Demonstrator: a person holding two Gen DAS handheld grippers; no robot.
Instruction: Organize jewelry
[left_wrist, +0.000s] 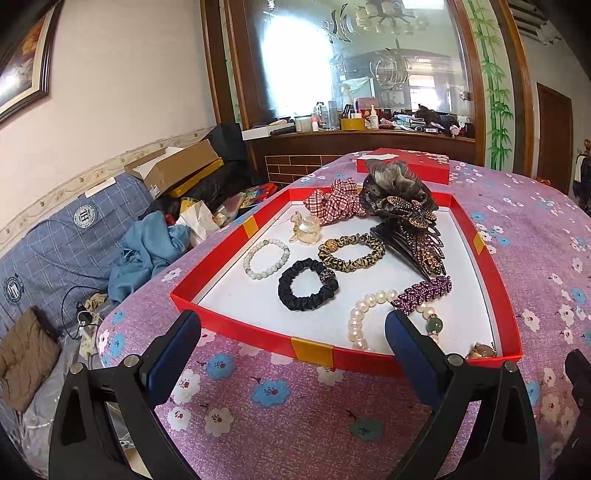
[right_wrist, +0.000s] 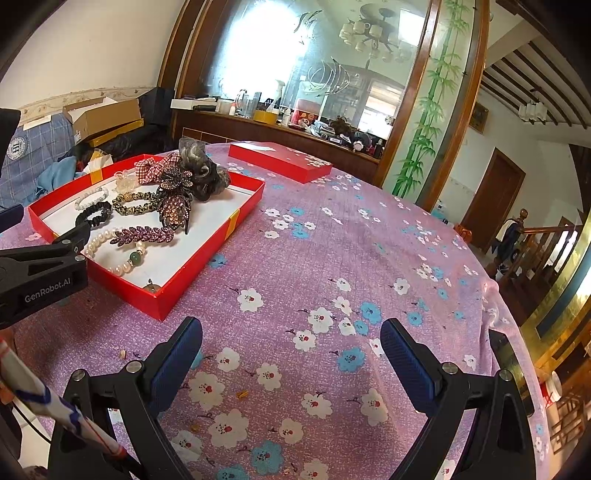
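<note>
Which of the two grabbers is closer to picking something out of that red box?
Left. The left gripper, open, sits at the red box edge by the pearl bracelet; the right gripper faces bare tablecloth.

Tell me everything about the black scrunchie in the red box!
The black scrunchie is a ruffled ring of shiny, satin-looking fabric with a sparkly dark bead ball on one side. It lies flat on the white floor of the red box, in the middle. The leopard scrunchie sits just behind it, the white bead bracelet beside it. Nothing holds it.
</note>
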